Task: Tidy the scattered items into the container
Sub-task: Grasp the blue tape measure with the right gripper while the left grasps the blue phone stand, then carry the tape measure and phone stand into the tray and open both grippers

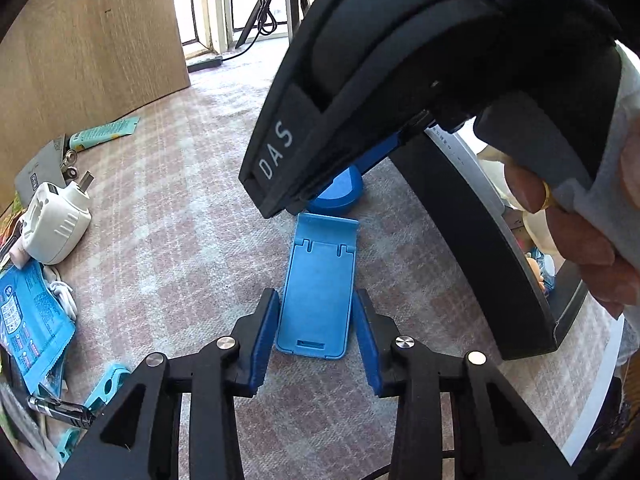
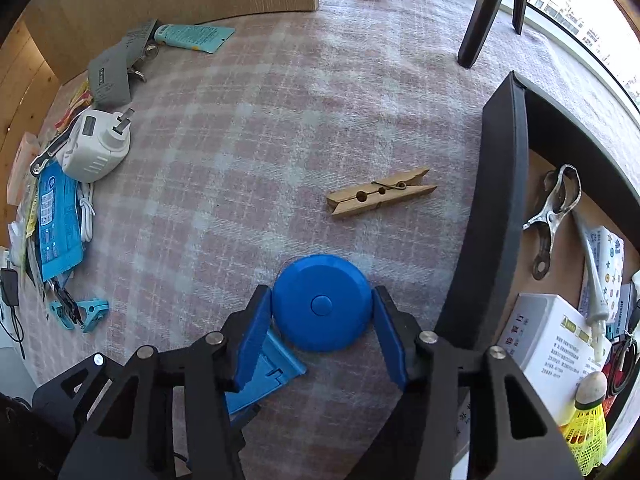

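Observation:
A light blue phone stand (image 1: 316, 292) lies flat on the checked carpet. My left gripper (image 1: 316, 300) points down at it, its blue pads against the stand's two long sides. Just beyond it sits a round blue tape measure (image 2: 322, 304), with my right gripper (image 2: 322, 300) straight above it and its pads touching the disc's left and right rim. In the left wrist view the right tool's black body (image 1: 400, 60) hides most of the tape measure (image 1: 340, 196). The dark-walled container (image 2: 500, 200) stands to the right. A corner of the phone stand (image 2: 264, 376) shows in the right wrist view.
A wooden clothespin (image 2: 380, 192) lies on the carpet by the container wall. The container holds a metal clip (image 2: 556, 208), a white box (image 2: 548, 340) and a yellow shuttlecock (image 2: 588, 432). At the left lie a white plug adapter (image 2: 96, 148), a blue packet (image 2: 56, 220) and turquoise clips (image 2: 92, 312). A hand (image 1: 580, 248) holds the right tool.

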A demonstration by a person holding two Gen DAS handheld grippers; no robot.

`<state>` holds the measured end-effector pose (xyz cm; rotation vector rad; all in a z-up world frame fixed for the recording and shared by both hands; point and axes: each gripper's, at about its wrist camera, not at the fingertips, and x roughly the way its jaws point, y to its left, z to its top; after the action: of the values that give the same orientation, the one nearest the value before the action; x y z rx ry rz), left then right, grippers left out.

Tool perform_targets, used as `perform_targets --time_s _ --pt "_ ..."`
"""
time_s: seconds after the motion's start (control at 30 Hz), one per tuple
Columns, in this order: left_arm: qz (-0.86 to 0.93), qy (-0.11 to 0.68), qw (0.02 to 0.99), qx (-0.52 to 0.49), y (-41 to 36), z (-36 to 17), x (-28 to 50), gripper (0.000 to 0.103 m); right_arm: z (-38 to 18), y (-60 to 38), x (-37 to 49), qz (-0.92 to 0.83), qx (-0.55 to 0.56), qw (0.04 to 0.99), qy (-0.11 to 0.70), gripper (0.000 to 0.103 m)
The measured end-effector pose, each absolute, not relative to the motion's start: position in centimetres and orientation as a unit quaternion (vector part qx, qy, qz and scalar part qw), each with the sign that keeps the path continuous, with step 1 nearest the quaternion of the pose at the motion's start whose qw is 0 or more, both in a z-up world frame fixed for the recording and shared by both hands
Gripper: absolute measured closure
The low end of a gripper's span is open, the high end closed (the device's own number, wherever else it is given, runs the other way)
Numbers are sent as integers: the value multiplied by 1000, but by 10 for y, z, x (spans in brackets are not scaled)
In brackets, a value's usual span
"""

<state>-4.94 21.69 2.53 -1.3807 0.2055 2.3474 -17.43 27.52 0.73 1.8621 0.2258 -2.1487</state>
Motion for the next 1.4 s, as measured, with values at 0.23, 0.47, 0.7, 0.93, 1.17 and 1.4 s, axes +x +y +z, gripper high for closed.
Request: perform_targets --time_s 0.23,0.47,0.7,0.93,1.17,1.4 --pt "835 19 210 -507 200 32 -51 68 13 290 -174 -755 638 144 39 54" --pt "840 0 211 -500 187 54 -46 68 41 308 -177 -775 615 148 8 54" --pt "847 -6 233 -478 199 87 -52 68 95 332 -181 -801 582 135 -30 54" --pt "845 -2 254 -471 232 98 -86 68 125 408 -170 -824 558 78 -56 54" --pt "835 7 286 -469 286 109 -115 68 125 492 -149 -828 555 3 -78 54" --pt "837 27 308 -451 345 126 -128 68 118 558 -128 -826 551 -61 -105 54"
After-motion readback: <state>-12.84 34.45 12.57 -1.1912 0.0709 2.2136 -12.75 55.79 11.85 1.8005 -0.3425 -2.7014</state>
